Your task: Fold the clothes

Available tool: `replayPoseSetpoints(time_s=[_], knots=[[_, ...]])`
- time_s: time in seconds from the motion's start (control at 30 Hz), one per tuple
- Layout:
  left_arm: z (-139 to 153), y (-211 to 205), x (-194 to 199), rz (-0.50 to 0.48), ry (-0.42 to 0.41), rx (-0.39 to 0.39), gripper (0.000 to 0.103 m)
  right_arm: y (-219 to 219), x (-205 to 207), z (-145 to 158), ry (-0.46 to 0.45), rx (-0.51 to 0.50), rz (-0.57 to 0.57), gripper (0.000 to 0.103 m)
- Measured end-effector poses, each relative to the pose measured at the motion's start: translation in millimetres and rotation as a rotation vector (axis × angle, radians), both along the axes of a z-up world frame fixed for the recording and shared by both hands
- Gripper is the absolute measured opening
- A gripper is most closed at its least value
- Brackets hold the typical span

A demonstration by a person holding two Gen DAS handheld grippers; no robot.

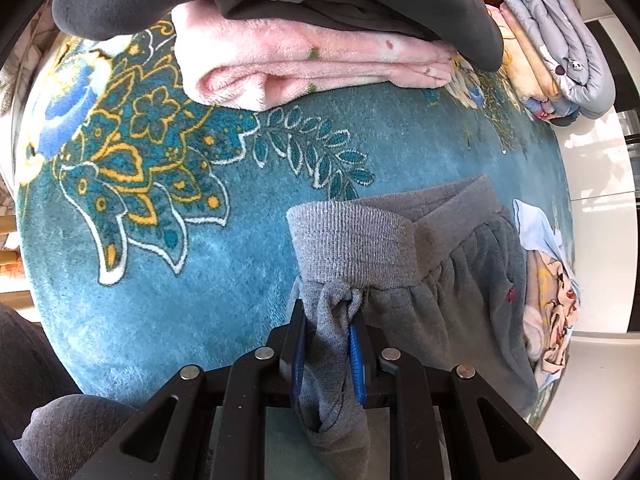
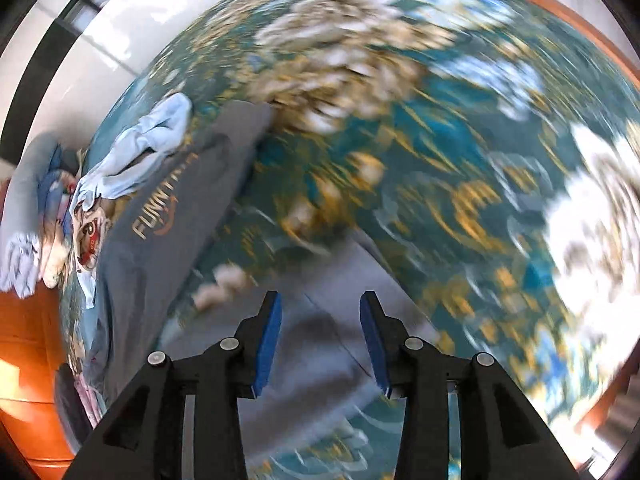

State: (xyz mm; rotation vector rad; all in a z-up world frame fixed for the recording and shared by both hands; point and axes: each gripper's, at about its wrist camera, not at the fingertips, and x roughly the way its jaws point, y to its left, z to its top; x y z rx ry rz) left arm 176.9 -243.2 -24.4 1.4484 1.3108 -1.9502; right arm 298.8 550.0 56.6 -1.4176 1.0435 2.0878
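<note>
Nearest, the left gripper (image 1: 328, 344) is clenched on a bunched fold of the grey sweatpants (image 1: 432, 288), just below their ribbed waistband (image 1: 352, 240), which stands up slightly off the rug. The right gripper (image 2: 320, 336) holds nothing: its blue pads (image 2: 269, 340) stand apart with only blurred grey cloth seen beneath them, and the whole right view is smeared. Further along in that view the trousers lie stretched flat, a leg with gold lettering (image 2: 166, 208) running away toward the rug's edge. By my reading, the step in hand is laying the garment out for a fold, one end pinned at the waist while the free gripper goes to find a new hold; the next move calls for a clean pinch on the leg or hem so the cloth can be carried over without dragging. The surface is a teal patterned rug (image 1: 160, 208) with yellow and blue flowers. Beyond the trousers lies a crumpled pale-blue printed garment (image 1: 548, 272), then a folded pink fleece (image 1: 312, 68) under dark cloth, and a stack of folded quilted bedding (image 1: 560, 40). Pale glossy floor and orange wood border the rug.
</note>
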Motion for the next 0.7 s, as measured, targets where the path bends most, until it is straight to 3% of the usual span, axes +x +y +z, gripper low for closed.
replayPoseSetpoints(time_s=[0.07,0.2,0.4,0.43,0.47,0.57,0.7], knots=[[-1,0,0,-0.003,-0.002,0.014,0.021,-3,19,-14,-0.029,-0.043,-0.026,0.042],[-4,-2,0,-0.006,-0.004,0.041,0.021,-15,34,-54,-0.036,-0.265,-0.099,0.042],[-4,-2,1,-0.011,0.002,0.058,0.022,-35,14,-67,0.01,-0.305,-0.147,0.041],[-2,-2,1,-0.018,0.007,0.051,0.022,-39,10,-67,0.007,-0.299,-0.149,0.034],[0,-1,1,-0.024,0.016,0.047,0.018,-41,8,-66,0.004,-0.297,-0.151,0.003],[10,-1,4,-0.028,0.064,0.026,0.012,-43,4,-55,0.031,-0.299,-0.151,0.004],[26,-3,19,0.001,0.133,0.037,0.011,-34,17,-14,0.154,-0.309,-0.142,0.004]])
